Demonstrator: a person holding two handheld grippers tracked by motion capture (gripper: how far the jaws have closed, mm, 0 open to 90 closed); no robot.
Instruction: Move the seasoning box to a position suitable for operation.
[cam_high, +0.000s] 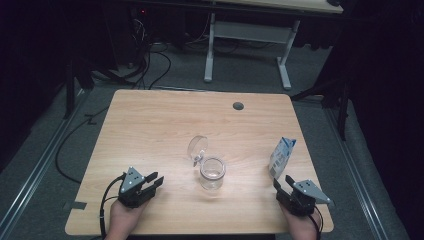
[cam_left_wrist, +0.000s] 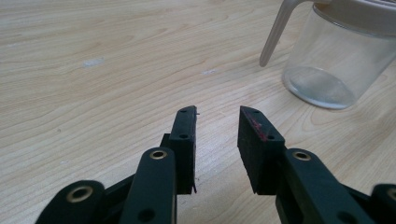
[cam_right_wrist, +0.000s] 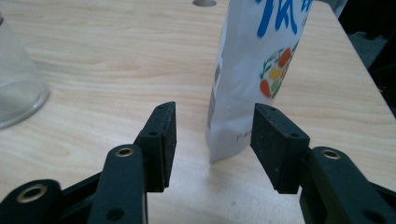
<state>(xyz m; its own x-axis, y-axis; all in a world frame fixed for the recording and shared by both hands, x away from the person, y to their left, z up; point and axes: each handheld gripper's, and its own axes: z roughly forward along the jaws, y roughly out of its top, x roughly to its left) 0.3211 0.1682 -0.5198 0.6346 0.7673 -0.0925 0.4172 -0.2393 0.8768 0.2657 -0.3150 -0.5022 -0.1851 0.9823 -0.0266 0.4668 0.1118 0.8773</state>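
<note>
Cutting across the top of the right gripper view, the frame edge hides the upper part of the carton (cam_right_wrist: 254, 74), so its blue lettering is sliced off and unreadable; below it sits a ring of orange, yellow and green shapes, and a line of fine print near the base is too small to make out. In the high view the carton (cam_high: 281, 156) stands upright near the right edge of the wooden table (cam_high: 165, 125), white and blue, just ahead of the right gripper (cam_high: 282, 184). That gripper's jaws are spread wide and grip nothing, the carton's lower corner standing just beyond the gap between them. The glass jar (cam_high: 212, 173) stands mid-table, clear and empty, its round hinged lid (cam_high: 197, 147) tipped up and back. In the left gripper view its rim and lid are cropped off at the top. The left gripper (cam_high: 152, 181) rests near the front edge, jaws partly apart, holding nothing, well short of the jar.
</note>
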